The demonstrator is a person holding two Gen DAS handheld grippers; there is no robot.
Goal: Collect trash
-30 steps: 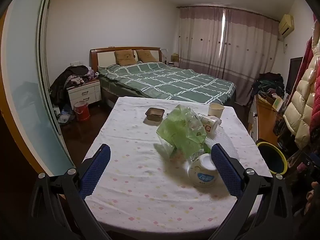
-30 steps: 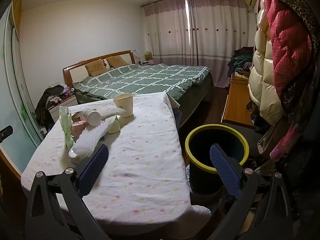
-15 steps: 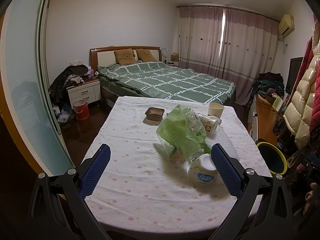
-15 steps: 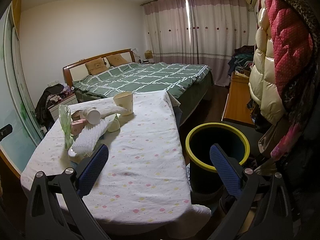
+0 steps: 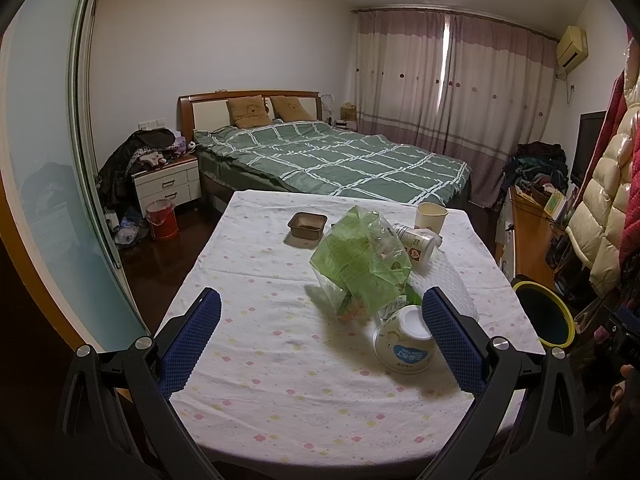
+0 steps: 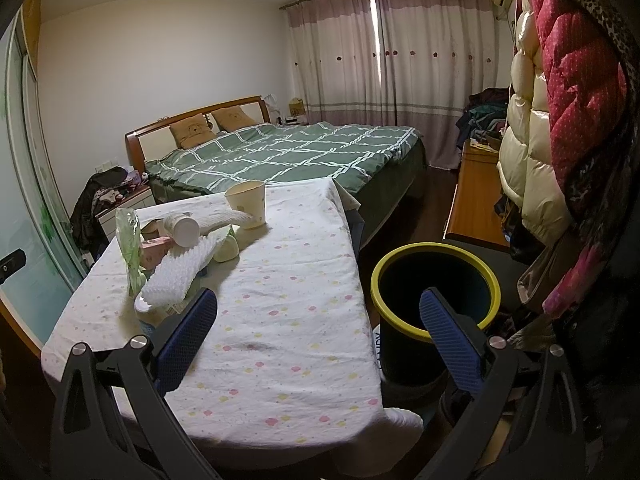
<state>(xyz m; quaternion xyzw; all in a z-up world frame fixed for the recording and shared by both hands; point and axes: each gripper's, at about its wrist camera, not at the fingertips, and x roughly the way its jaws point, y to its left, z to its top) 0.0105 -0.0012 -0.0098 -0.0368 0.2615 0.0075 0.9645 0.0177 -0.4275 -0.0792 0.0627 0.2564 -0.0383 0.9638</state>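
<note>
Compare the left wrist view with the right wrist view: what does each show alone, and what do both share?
Only the left wrist view: the brown tray and the red bucket on the floor.
Only the right wrist view: the bin's dark inside and the pink box.
Both: the table, the green bag, the paper cup, the bed.

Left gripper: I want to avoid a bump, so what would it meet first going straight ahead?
Probably the green plastic bag; the left gripper is open and aimed about there, though depth is unclear.

Bare tablecloth (image 6: 280, 320) lies before the trash pile (image 5: 372, 264); the bin (image 6: 436, 292) mouth gapes unobstructed.
</note>
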